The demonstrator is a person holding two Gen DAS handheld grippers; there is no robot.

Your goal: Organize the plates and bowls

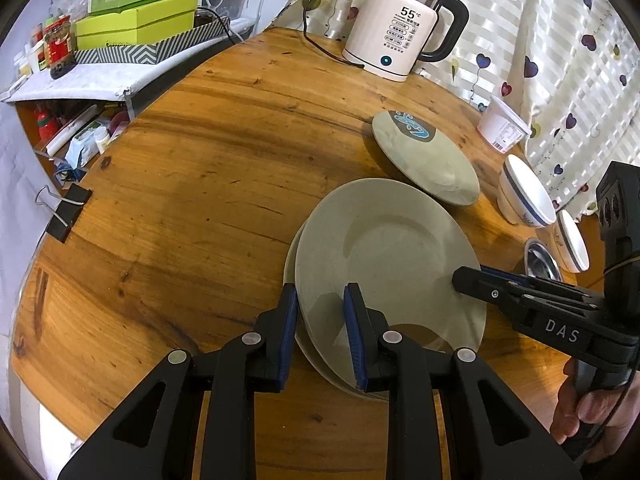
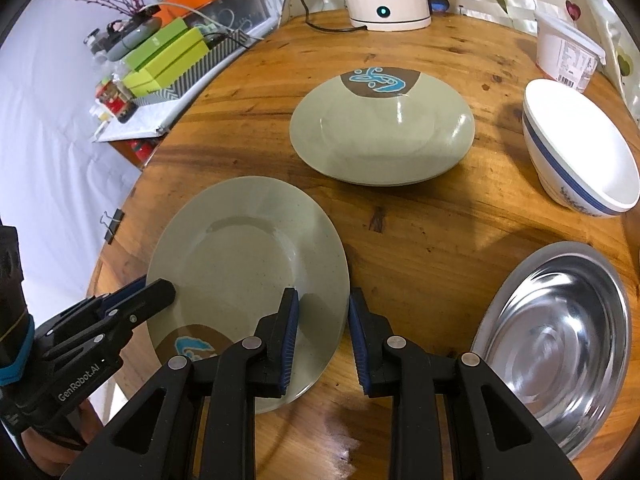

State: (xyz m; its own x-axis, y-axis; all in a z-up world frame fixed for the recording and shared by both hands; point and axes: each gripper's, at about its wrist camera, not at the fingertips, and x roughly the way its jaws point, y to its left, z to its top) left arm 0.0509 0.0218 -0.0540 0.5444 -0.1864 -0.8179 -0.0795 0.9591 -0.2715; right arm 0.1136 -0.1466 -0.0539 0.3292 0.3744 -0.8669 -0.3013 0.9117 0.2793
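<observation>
Right now your two tongs straddle opposite edges of the top green plate (image 1: 384,256), which sits a little off-centre on another plate (image 1: 320,356) on the round wooden table (image 1: 192,184). Your left tongs (image 1: 320,332) have one pad over the rim and one outside it, with daylight between pads and plate, so they look released rather than gripping. Your right tongs (image 2: 322,340) straddle the rim the same way, also spread and not clamped.

The main risk, I'd say, is the glaze: these plates are smooth, glossy and shallow, with a thin sloping rim, so a pinch from one side only could let the top plate skid across the lower one or tip off the table edge close by. Closing too low might catch both rims at once.

A third plate (image 2: 382,136), green with a brown and blue patch, lies apart further back. The white bowl (image 2: 580,160) with a blue band is rounded and deep; the steel bowl (image 2: 556,340) is mirror-slick and sits near your right tongs, easy to knock. A kettle (image 1: 400,28) stands at the far side.
</observation>
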